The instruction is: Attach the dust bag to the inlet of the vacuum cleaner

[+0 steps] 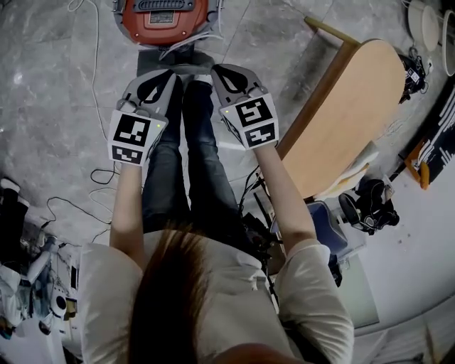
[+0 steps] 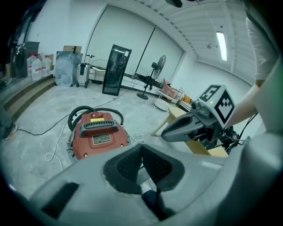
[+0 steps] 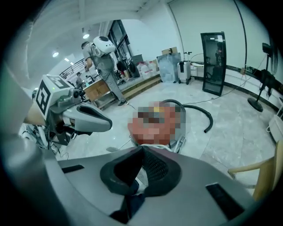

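The red vacuum cleaner [image 1: 165, 18] stands on the grey floor just beyond the person's feet. It shows with its black handle in the left gripper view [image 2: 97, 134], and under a mosaic patch with its black hose [image 3: 201, 112] in the right gripper view. My left gripper [image 1: 170, 73] and right gripper [image 1: 217, 69] hang side by side above the person's legs, both pointing down towards the vacuum. Each is shut with nothing between its pads [image 2: 142, 148] [image 3: 142, 149]. I can make out no dust bag in any view.
A wooden chair [image 1: 348, 99] stands close on the right, with black gear [image 1: 370, 202] by it. Cables [image 1: 92, 43] trail over the floor at the left. Farther off are a black cabinet [image 2: 116, 69], a standing fan [image 2: 154, 75] and a person in a white helmet [image 3: 104, 57].
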### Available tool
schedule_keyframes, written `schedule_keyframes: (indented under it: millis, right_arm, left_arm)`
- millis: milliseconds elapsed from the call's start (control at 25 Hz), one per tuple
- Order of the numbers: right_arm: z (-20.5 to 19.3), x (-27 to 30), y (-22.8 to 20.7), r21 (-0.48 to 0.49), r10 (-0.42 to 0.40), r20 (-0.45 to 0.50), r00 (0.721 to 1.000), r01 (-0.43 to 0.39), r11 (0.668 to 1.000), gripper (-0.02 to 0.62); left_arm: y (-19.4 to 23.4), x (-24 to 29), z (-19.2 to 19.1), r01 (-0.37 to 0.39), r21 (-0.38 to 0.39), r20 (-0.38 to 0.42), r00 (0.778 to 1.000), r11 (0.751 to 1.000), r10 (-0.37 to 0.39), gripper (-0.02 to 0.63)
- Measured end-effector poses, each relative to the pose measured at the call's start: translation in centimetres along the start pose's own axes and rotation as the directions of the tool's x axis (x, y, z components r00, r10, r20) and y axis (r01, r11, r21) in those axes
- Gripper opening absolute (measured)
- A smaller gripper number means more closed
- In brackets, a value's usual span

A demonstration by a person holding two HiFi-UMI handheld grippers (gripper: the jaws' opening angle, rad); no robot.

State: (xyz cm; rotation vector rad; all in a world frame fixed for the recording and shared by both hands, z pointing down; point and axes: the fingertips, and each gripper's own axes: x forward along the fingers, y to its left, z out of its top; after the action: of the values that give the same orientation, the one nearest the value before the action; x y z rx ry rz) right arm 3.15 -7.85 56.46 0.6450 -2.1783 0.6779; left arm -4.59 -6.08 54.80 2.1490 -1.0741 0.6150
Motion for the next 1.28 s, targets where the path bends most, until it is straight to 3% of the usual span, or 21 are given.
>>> schedule_keyframes:
  millis: [200, 520, 680, 1040, 1280]
  right_arm:
    - [3.0, -3.8, 0.0, -0.003, -0.037, 0.046, 0.998, 0.037, 0.999, 0.002]
    - [11.3, -10.4, -0.2, -0.022, -0.103, 0.159, 0.982, 0.107, 0.994, 0.002]
    - [15.2, -14.0, 0.4, -0.033, -0.144, 0.222, 0.964, 0.155, 0.987, 0.002]
    - [19.9, -21.6, 2.3, 0.024, -0.186, 0.326, 0.927, 0.189, 0.982, 0.002]
    - [21.7, -26.2, 3.0, 0.064, -0.217, 0.394, 0.893, 0.208, 0.976, 0.002]
  left_arm:
    - [-1.1, -2.0, 3.7, -0.009, 0.008, 0.038, 0.999, 1.0, 0.009, 0.018]
    - [-2.5, -6.6, 11.3, -0.024, 0.015, 0.143, 0.989, 1.0, 0.021, 0.018]
    - [-3.7, -9.5, 15.3, -0.026, 0.069, 0.201, 0.98, 0.997, 0.012, 0.018]
    - [-5.9, -14.6, 21.4, -0.058, 0.088, 0.287, 0.957, 0.994, 0.03, 0.018]
    - [-6.8, -17.2, 23.0, -0.088, 0.088, 0.301, 0.952, 0.992, 0.058, 0.018]
